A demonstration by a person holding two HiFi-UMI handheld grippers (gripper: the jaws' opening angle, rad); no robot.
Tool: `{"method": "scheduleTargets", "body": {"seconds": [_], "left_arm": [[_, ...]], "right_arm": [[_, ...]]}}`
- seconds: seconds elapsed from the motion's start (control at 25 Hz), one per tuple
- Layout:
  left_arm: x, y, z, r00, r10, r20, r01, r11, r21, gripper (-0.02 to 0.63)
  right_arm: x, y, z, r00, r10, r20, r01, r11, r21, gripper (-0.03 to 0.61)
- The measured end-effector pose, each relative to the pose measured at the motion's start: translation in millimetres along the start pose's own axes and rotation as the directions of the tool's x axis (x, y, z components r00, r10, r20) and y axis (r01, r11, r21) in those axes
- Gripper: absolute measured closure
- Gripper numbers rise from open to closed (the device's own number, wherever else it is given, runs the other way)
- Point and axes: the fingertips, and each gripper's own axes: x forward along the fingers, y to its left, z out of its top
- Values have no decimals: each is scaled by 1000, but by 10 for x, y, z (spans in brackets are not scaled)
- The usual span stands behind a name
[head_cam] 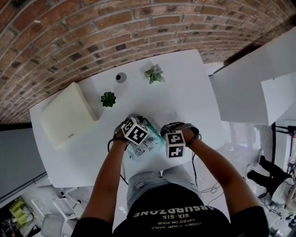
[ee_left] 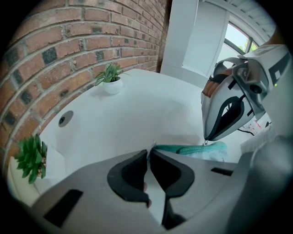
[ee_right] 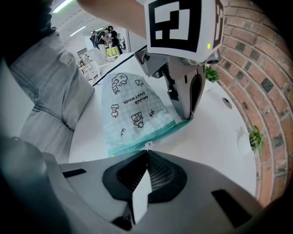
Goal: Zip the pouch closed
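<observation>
Teal-edged pouch (ee_right: 132,109) | left gripper (ee_left: 149,153) pinches its end | right gripper (ee_right: 146,153) pinches zip pull (ee_right: 147,145) | shirt (head_cam: 171,213): ABSURDZONE

Pouch (ee_left: 201,150): mostly hidden behind left claw (ee_left: 149,154), lower centre. Small white tab (ee_right: 147,145): too small to identify.

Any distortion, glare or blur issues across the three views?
Head view: fisheye bows the red brick wall courses; light even, shadows soft. Left gripper view: dark vignetted corners, bright window washed out. Right gripper view: pale teal checked fabric pouch sharp, ceiling strip light flares at the top edge.
</observation>
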Motion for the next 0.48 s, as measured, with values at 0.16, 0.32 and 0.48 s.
{"method": "scheduleTargets", "body": {"seconds": [0.16, 0.32, 0.48], "left_arm": [[1, 6, -7, 1000, 0, 1, 0, 1000, -2, 586], [5, 11, -5, 1000, 0, 0, 0, 1000, 1, 586], [-1, 10, -4, 1000, 2, 1, -2, 1000, 4, 586]], "right_arm": [[16, 50, -29, 1000, 6, -12, -7, 1000, -16, 578], [23, 67, -50, 1000, 3, -7, -3, 1000, -4, 578], [11, 83, -49, 1000, 7, -7, -7, 1000, 2, 578]]}}
